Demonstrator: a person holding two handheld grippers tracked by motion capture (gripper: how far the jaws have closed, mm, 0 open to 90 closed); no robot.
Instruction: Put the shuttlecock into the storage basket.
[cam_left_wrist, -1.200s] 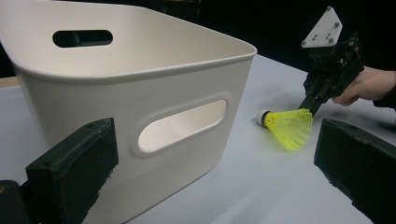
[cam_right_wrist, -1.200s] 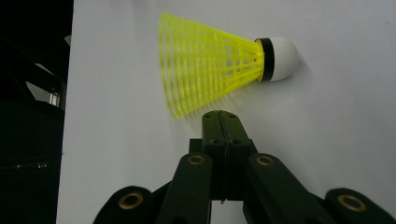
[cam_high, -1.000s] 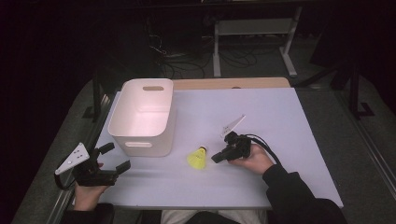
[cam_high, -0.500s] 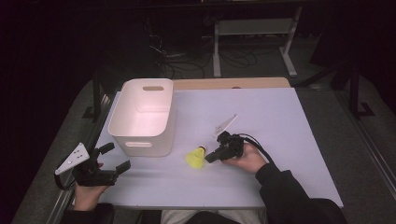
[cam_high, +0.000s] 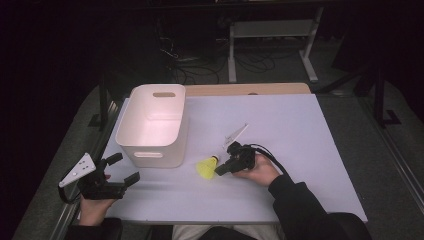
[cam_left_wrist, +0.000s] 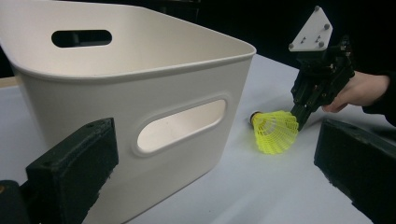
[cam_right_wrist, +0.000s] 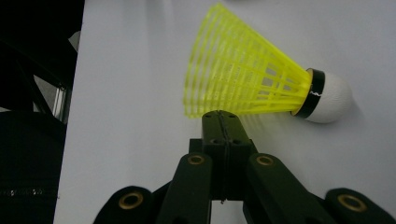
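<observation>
Shuttlecock (cam_right_wrist: 261, 84): lying on its side on the bench (cam_high: 310, 135), just beside the white bin (cam_high: 155, 125).
Right hand-held gripper (cam_right_wrist: 222, 119): jaws closed, empty, tips at the skirt rim.
Left hand-held gripper (cam_high: 117, 172): jaws apart, idle.
Advice: jaws should be opened before the skirt is pinched lightly.

A pale lavender-white table (cam_high: 300, 130) fills the centre of the high view, with a strip of bare wood (cam_high: 250, 89) along its far edge. Beyond it, at the upper middle, a metal stand (cam_high: 272, 35) rises from dark floor strewn with cables (cam_high: 190, 65). The surroundings are dark.
</observation>
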